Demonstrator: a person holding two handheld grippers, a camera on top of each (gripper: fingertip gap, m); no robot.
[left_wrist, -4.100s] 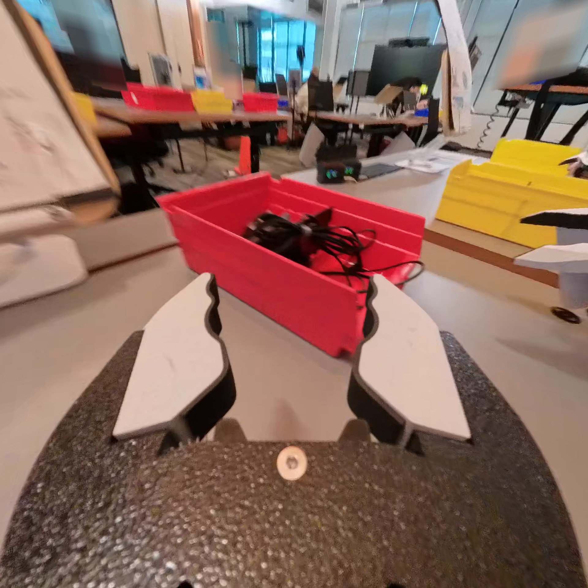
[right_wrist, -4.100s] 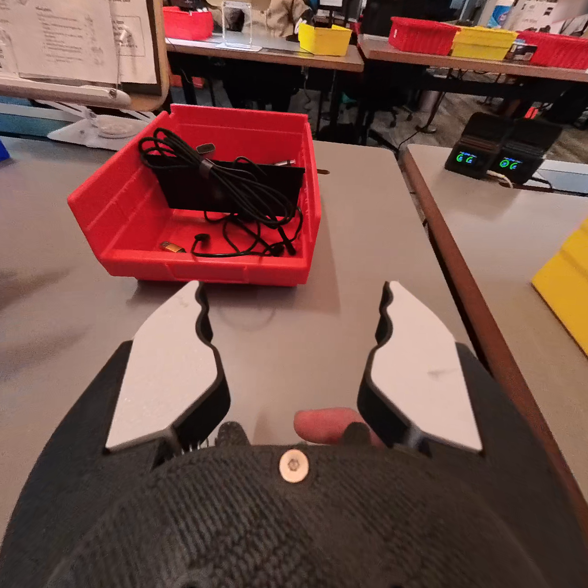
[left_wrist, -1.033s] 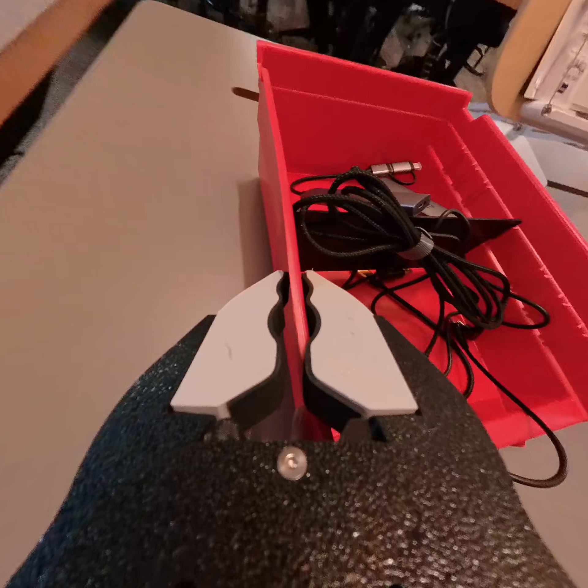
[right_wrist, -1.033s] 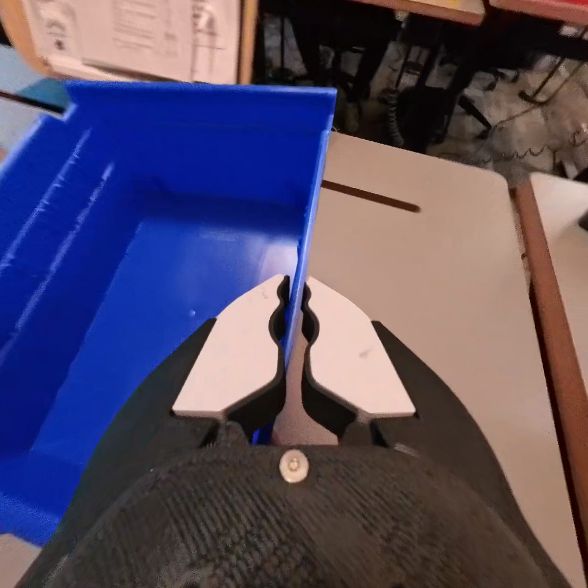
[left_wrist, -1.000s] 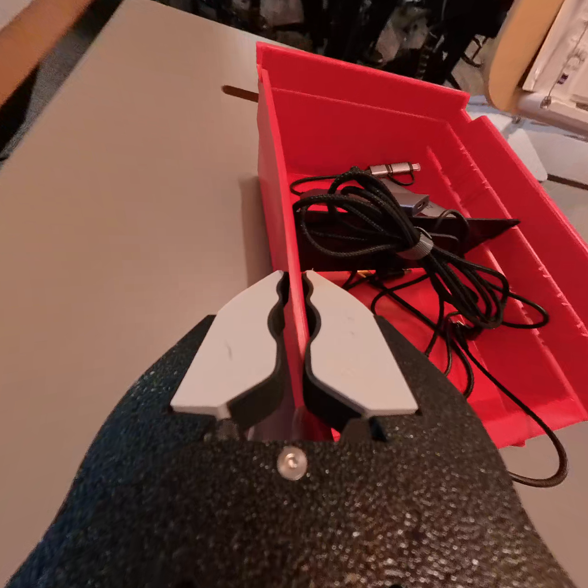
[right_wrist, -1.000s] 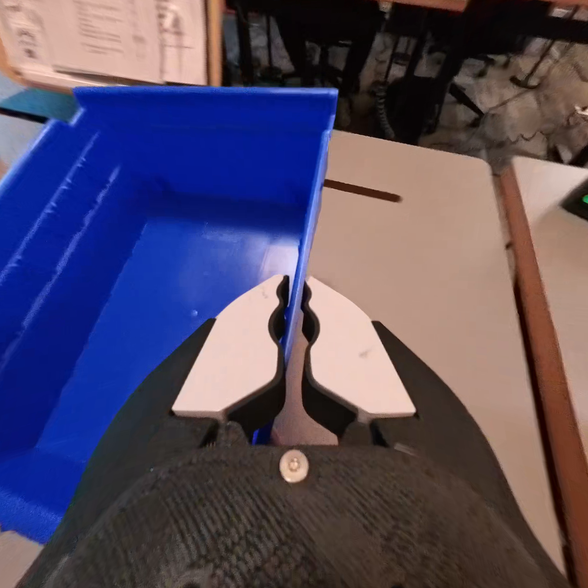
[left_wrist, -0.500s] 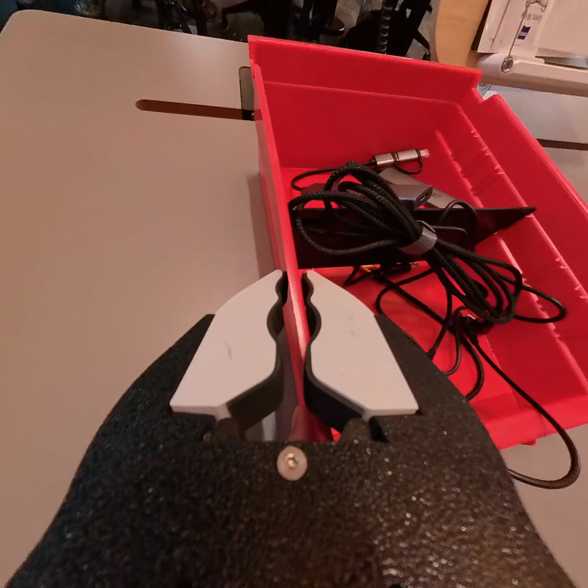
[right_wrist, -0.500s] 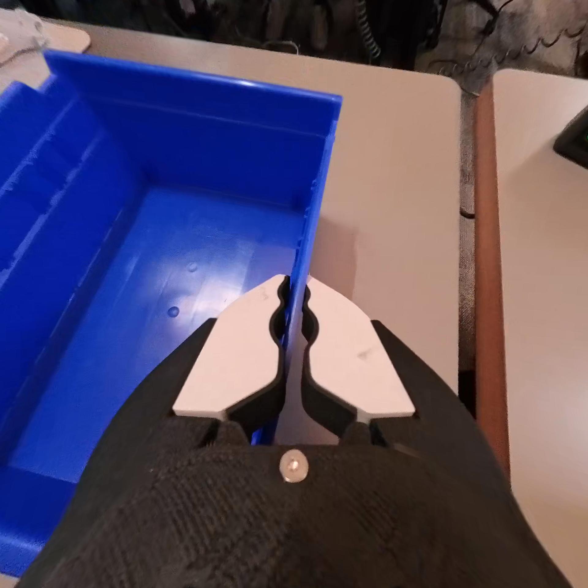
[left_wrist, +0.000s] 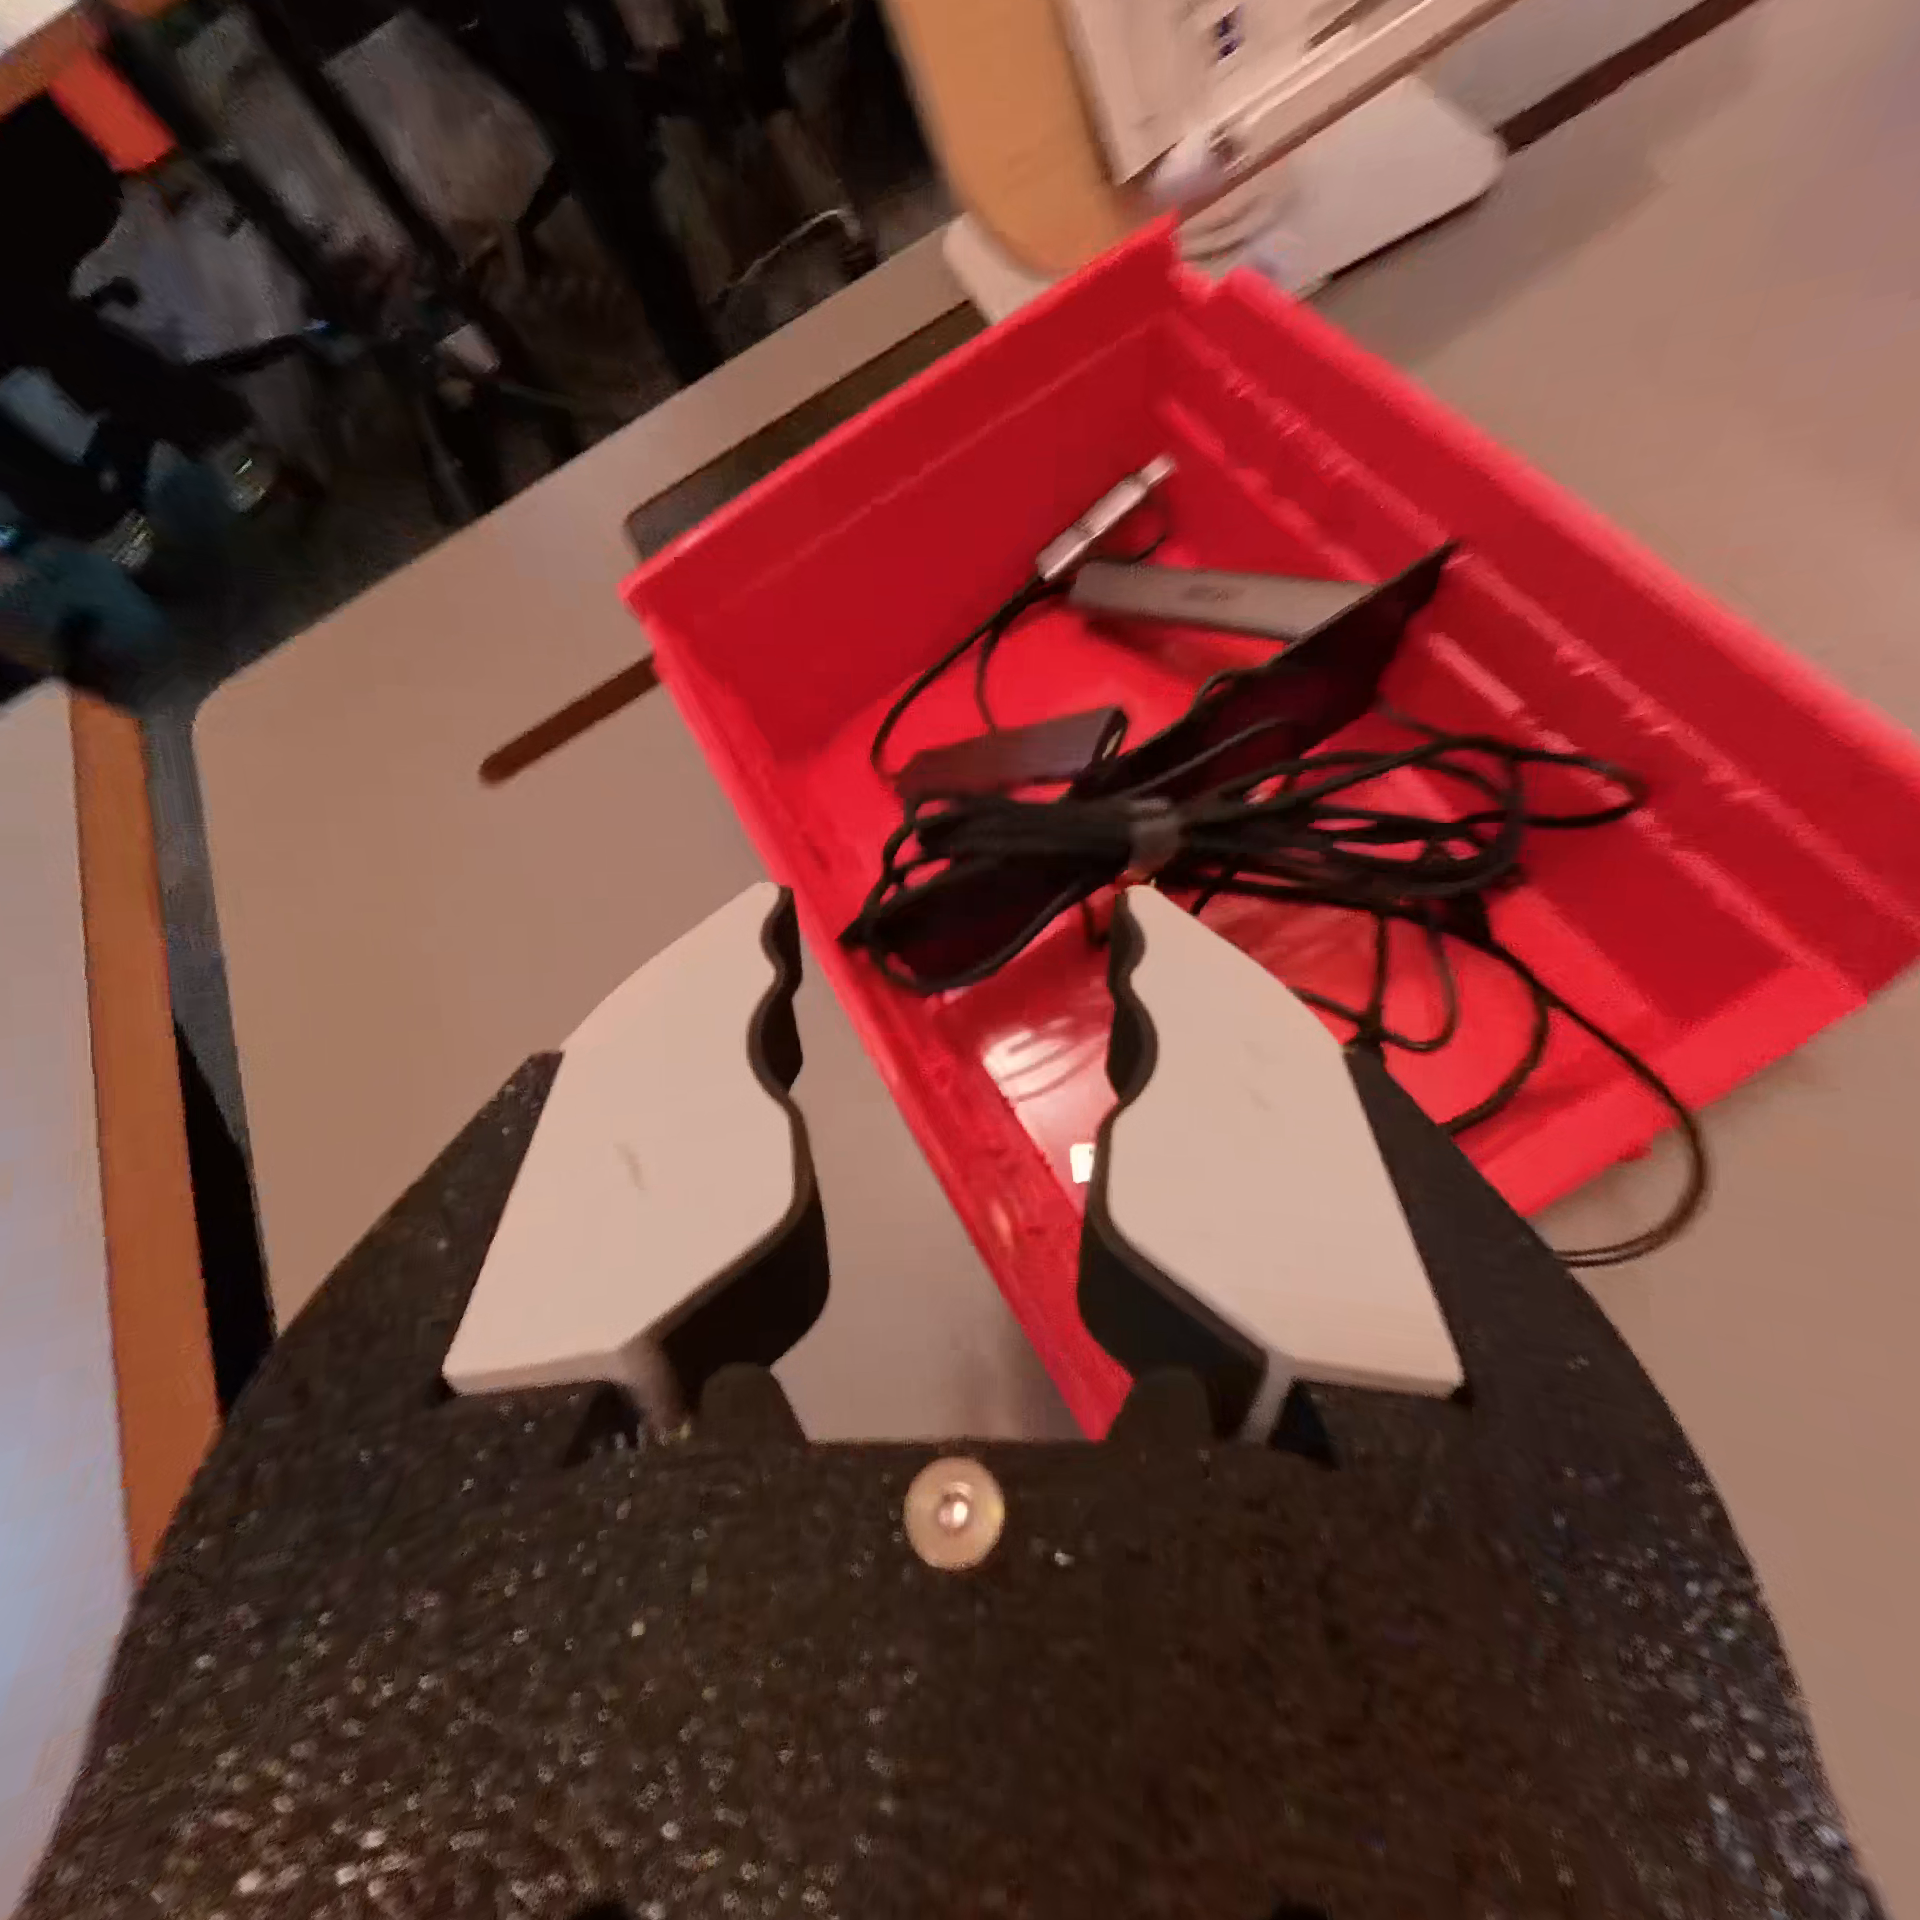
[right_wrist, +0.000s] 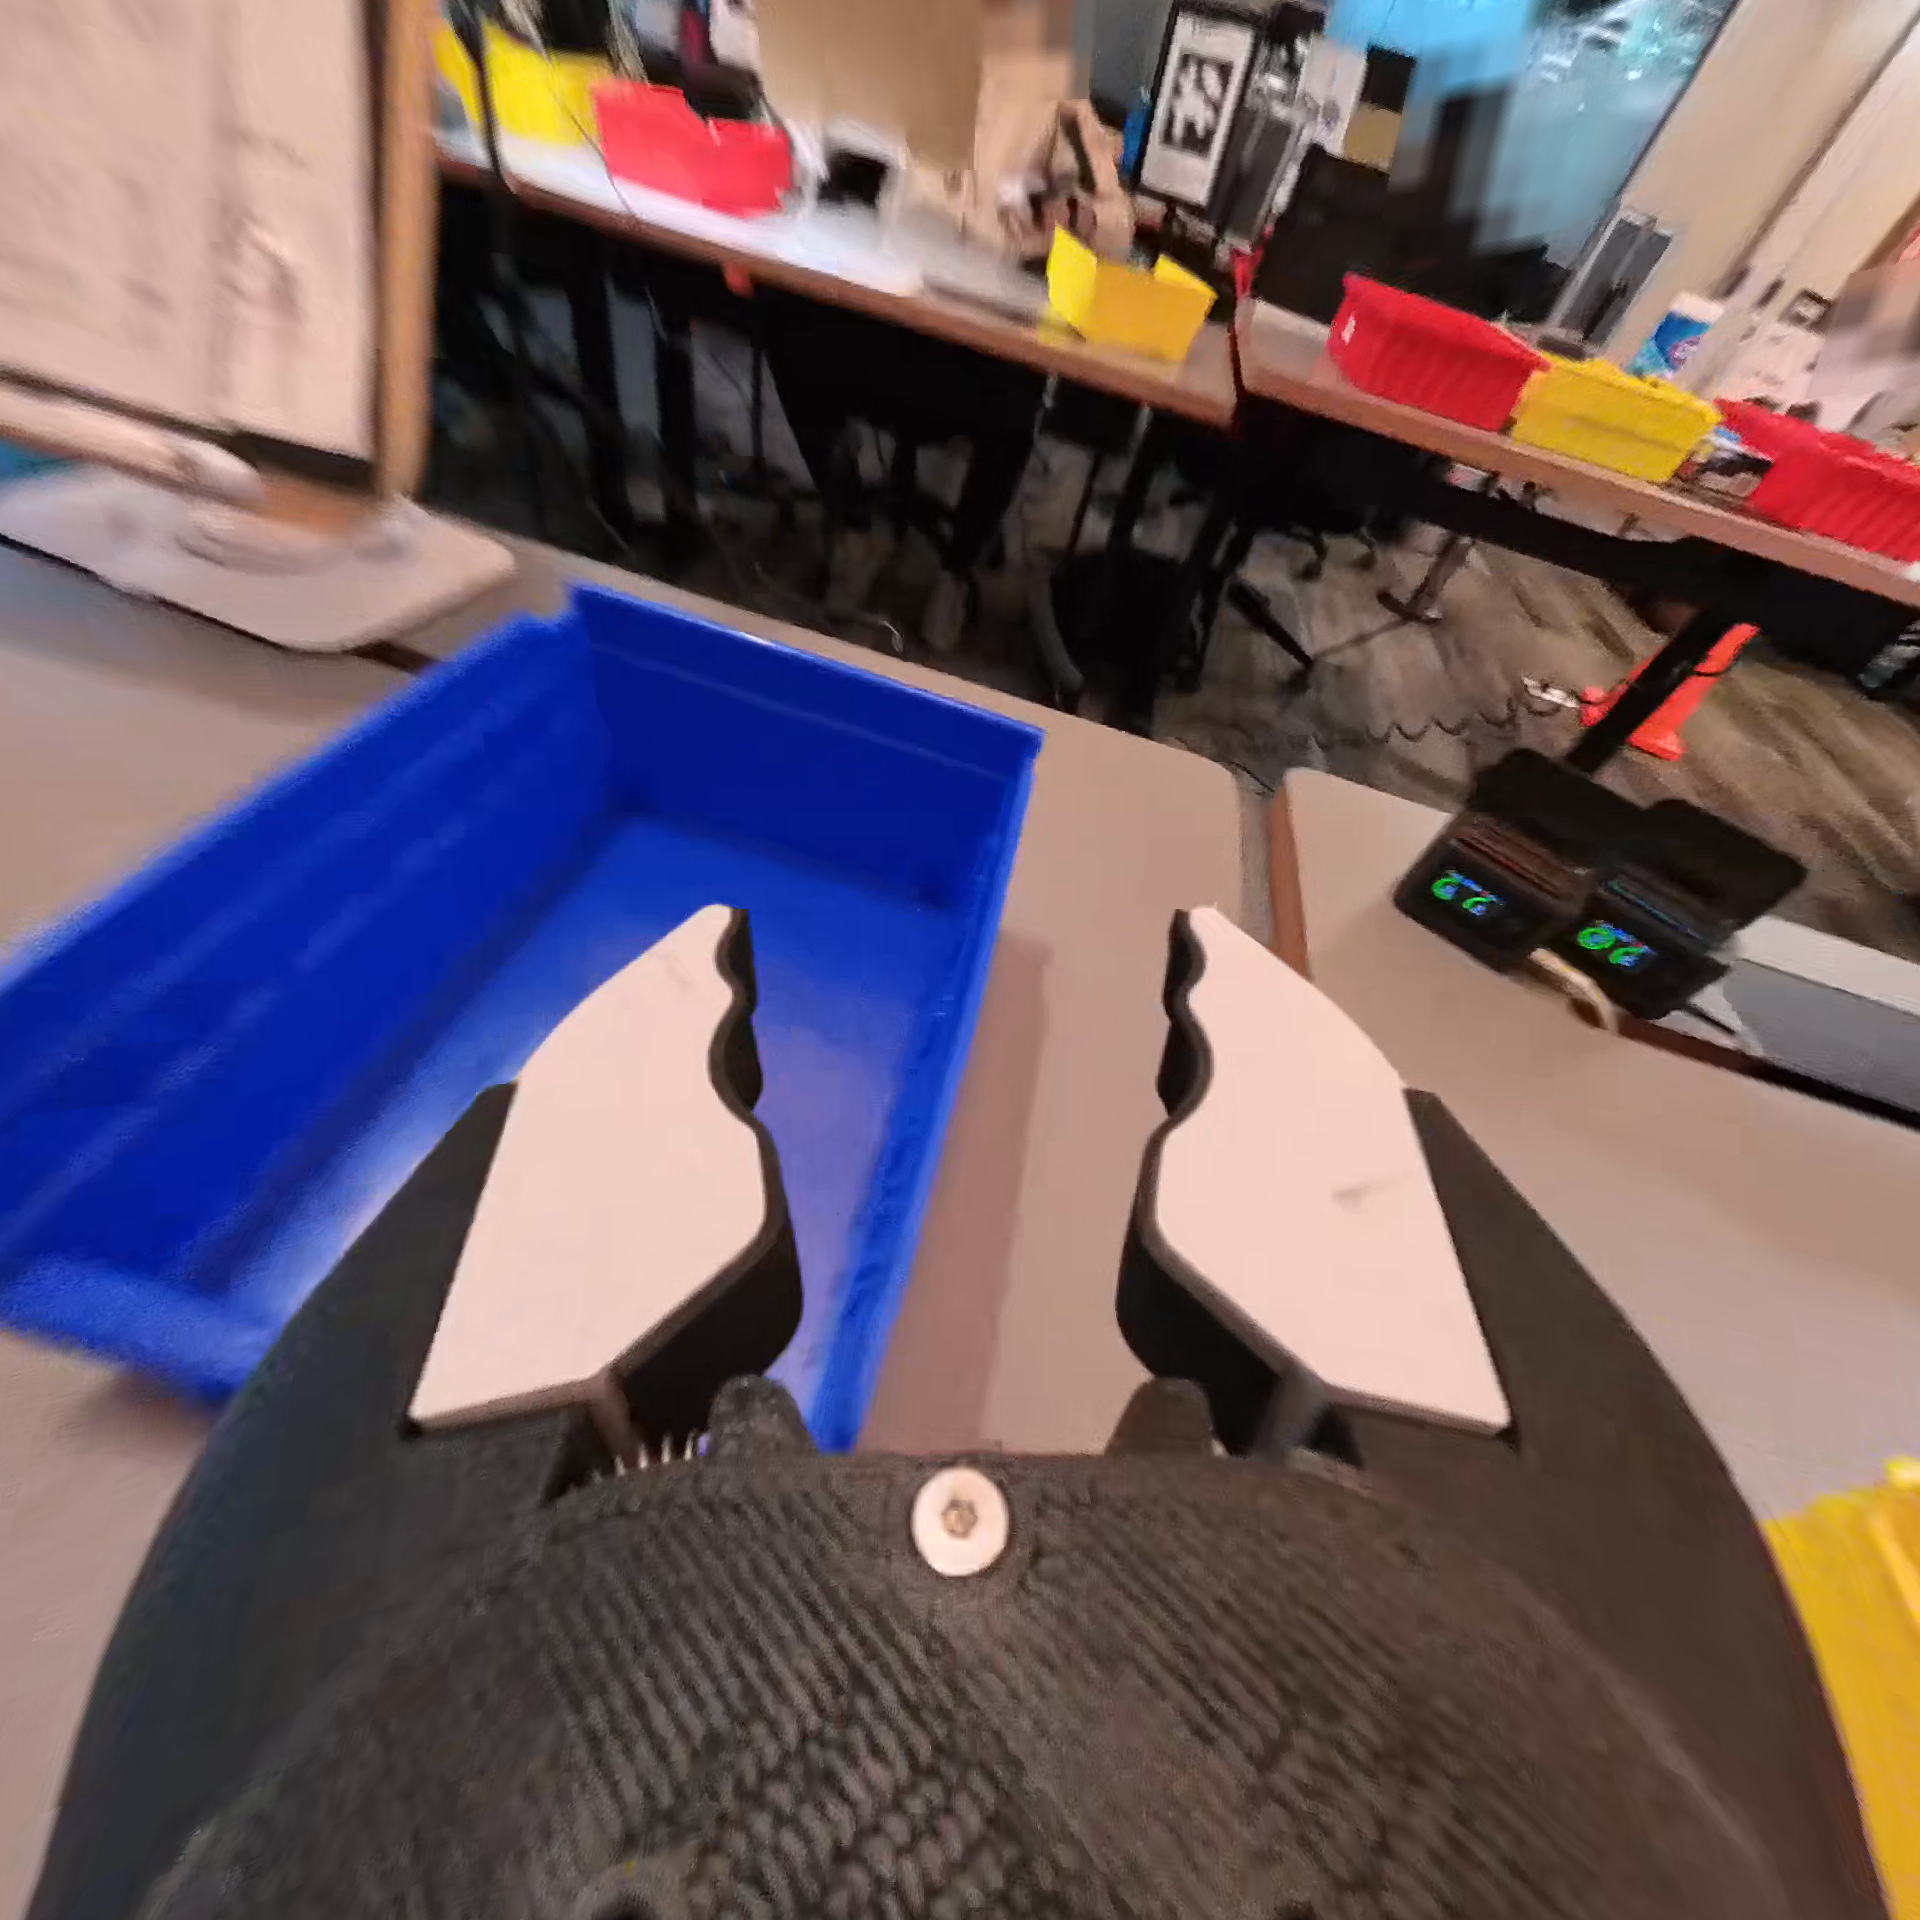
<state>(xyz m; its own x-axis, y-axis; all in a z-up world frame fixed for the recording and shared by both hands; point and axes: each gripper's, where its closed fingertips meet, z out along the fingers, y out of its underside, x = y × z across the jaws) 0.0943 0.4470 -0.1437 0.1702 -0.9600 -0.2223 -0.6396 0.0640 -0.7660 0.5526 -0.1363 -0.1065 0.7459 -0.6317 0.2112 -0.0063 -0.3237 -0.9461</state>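
In the left wrist view my left gripper is open and empty, its fingers astride the near left wall of a red bin without touching it. The bin holds a tangle of black cable, a grey adapter and a dark flat piece. In the right wrist view my right gripper is open and empty over the right wall of an empty blue bin, raised and clear of it.
Both bins rest on a grey table. One cable loop hangs over the red bin's front. Two black devices with green displays sit on the neighbouring table. A yellow thing is at lower right. Far tables carry red and yellow bins.
Both grippers have opened and let go of the bin walls they were pinching. Both have lifted and pulled back, and the views have tilted up.
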